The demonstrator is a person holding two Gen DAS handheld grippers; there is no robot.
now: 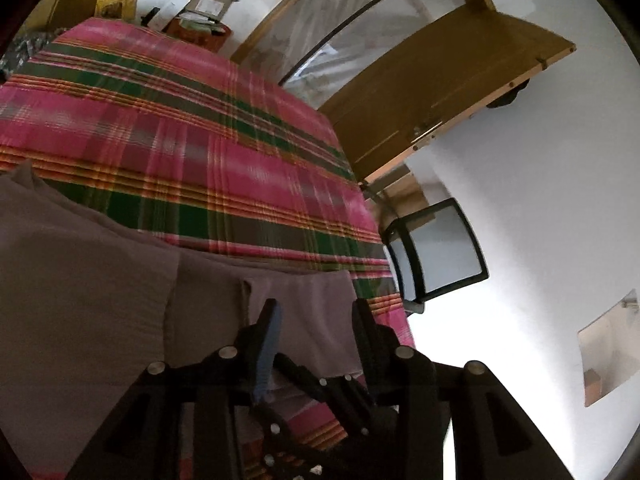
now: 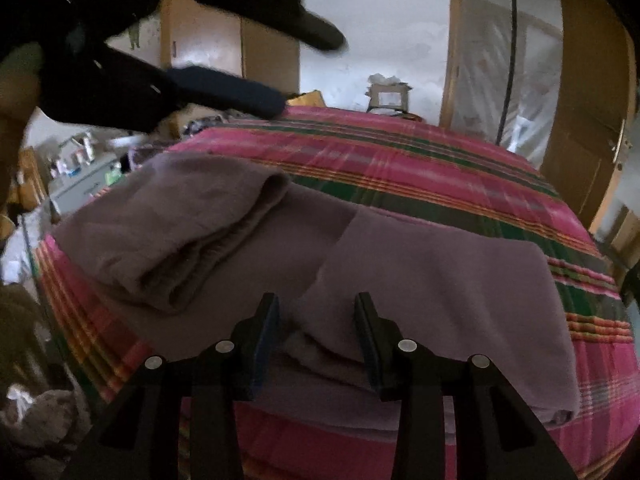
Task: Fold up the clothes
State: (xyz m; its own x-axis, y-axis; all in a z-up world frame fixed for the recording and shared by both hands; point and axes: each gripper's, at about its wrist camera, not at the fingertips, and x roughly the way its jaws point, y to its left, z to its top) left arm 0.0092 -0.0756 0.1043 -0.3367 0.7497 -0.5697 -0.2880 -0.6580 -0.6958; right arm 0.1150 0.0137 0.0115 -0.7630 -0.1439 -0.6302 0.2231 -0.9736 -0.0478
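Both grippers are spread wide and hold nothing: the left gripper (image 1: 316, 312) and right gripper (image 2: 316, 312) hover above a mauve garment (image 2: 440, 280) on a plaid bedspread (image 2: 400, 160).

Both fisheye views were dim and soft, with straight lines bowed and the corners cut off by black vignette. In the left wrist view, the white wall (image 1: 540, 184) was overexposed to a flat glare, while the purple garment (image 1: 80, 280) lay in muddy shadow. In the right wrist view, the left gripper (image 2: 308, 72) was smeared by motion blur. The plaid bedspread (image 2: 440, 168) stripes looked streaked and unsharp.
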